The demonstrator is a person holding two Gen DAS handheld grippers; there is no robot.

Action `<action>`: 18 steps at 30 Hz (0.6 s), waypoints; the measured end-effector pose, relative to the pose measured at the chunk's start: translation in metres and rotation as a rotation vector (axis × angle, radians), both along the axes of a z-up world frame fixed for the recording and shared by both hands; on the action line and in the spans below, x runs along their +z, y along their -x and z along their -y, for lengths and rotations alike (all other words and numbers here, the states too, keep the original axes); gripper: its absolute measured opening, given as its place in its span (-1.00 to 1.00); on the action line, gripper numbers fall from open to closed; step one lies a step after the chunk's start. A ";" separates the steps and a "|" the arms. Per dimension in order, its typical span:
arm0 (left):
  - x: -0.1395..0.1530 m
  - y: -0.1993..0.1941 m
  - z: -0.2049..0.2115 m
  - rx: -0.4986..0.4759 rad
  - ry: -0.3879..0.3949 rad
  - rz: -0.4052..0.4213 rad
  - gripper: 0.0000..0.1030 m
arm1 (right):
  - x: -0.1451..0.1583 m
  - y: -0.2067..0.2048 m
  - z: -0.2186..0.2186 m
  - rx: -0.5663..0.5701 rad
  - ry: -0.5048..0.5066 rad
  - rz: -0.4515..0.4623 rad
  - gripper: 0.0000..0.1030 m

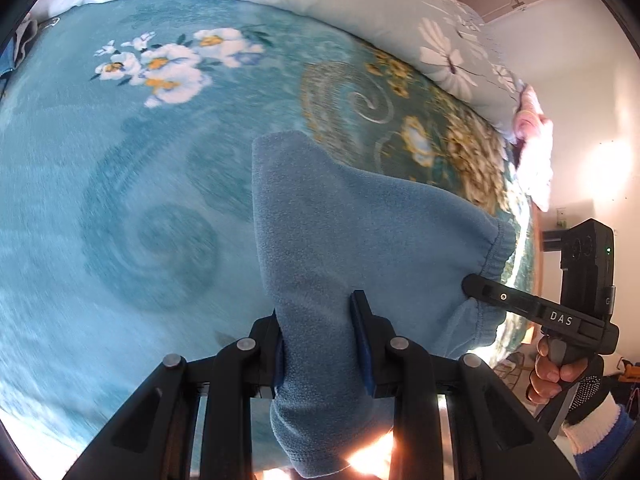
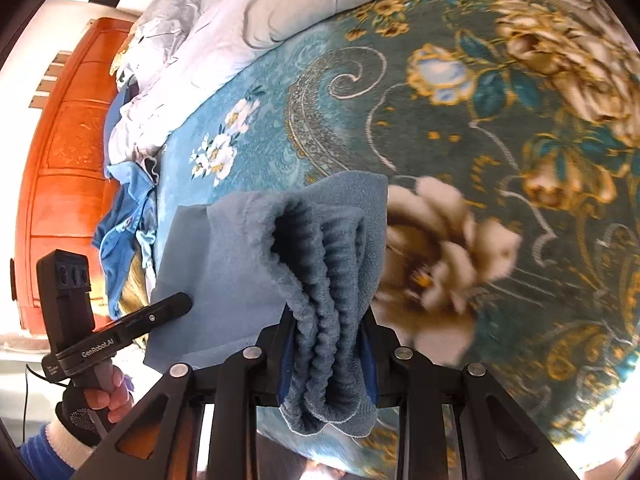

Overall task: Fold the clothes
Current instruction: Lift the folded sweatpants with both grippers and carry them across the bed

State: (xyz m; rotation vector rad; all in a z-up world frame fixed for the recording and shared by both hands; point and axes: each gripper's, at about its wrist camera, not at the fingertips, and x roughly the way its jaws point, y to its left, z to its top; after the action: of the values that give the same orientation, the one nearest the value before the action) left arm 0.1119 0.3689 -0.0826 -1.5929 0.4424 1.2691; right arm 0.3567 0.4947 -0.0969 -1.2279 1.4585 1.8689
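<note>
above a teal floral plush blanket (image 1: 120, 208) on a bed: one blue fleece garment with a gathered elastic hem (image 1: 360, 216), held up off the blanket between two grippers. left gripper (image 1: 322, 344): jaws clamped on a plain fold. right gripper (image 2: 328, 354): jaws clamped on the bunched elastic hem. pale flowered quilt (image 1: 400, 20) along the blanket's far edge.

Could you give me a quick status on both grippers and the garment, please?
Left gripper shut on blue fleece garment. Right gripper shut on its elastic waistband. Garment lifted above floral blanket. Nothing in the way.
</note>
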 end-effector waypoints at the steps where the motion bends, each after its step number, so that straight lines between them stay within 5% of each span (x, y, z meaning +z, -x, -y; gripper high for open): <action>1: 0.004 -0.007 0.002 -0.009 -0.002 0.006 -0.41 | 0.005 -0.006 0.002 0.000 -0.006 0.004 -0.43; 6: 0.021 -0.037 0.001 -0.071 -0.023 0.052 -0.41 | 0.038 -0.044 0.017 -0.046 -0.059 0.041 -0.43; 18: 0.076 -0.128 -0.033 -0.399 -0.175 0.130 -0.41 | 0.127 -0.142 0.063 -0.275 -0.176 0.185 -0.43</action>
State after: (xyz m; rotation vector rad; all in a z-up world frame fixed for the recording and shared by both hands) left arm 0.2403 0.4022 -0.0064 -1.3485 0.5220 0.8709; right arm 0.4982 0.4316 0.0301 -1.0291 1.2635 1.6170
